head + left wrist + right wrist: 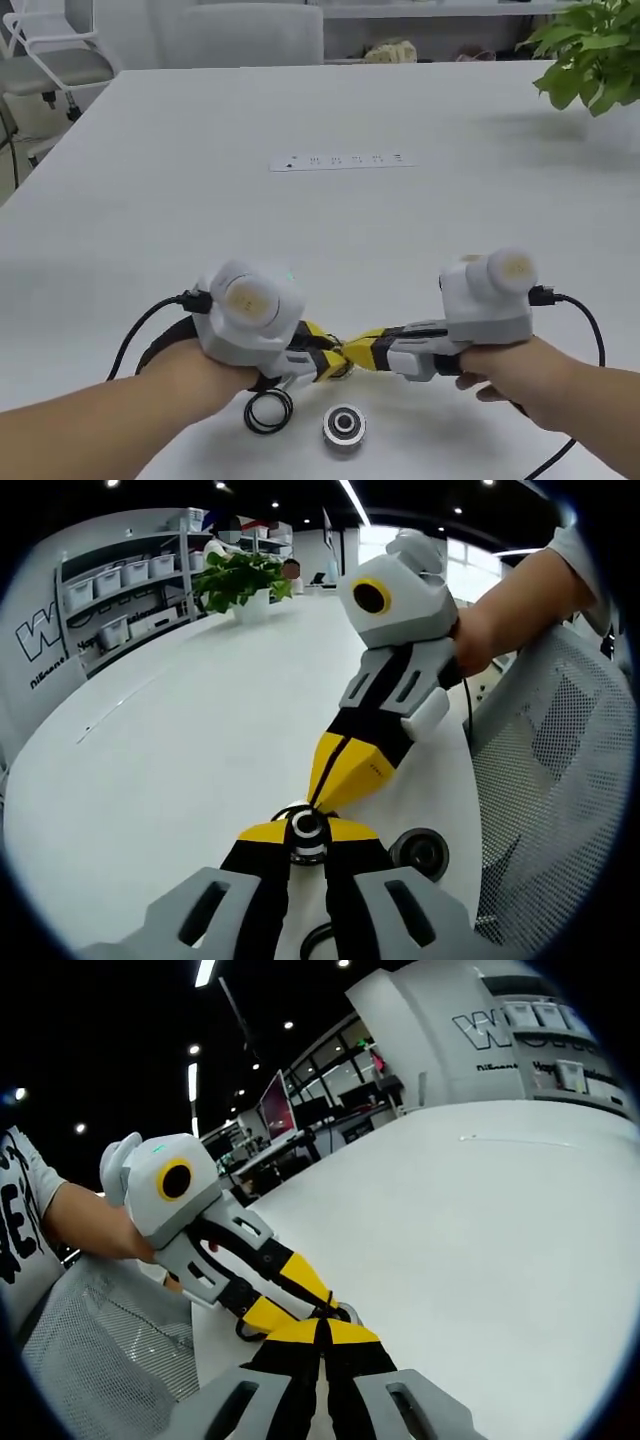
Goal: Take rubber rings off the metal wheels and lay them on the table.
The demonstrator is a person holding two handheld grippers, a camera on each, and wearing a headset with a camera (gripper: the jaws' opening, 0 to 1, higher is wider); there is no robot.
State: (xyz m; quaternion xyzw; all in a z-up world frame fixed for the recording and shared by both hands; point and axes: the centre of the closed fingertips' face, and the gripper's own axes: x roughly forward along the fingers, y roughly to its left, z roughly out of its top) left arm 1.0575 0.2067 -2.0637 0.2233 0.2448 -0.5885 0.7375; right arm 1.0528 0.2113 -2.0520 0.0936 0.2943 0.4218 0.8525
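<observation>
Wheel mostly hidden between left gripper fingers, right gripper hold unclear

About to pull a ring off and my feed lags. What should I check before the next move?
1. Left hand-held gripper clamped on the metal wheel: ok.
2. Right hand-held gripper tip at that wheel, jaws together: ok.
3. Right one actually pinching the rubber ring: cannot tell.
4. Loose rubber rings lying flat on the table: ok.
5. Second metal wheel resting apart from both grippers: ok.
</observation>
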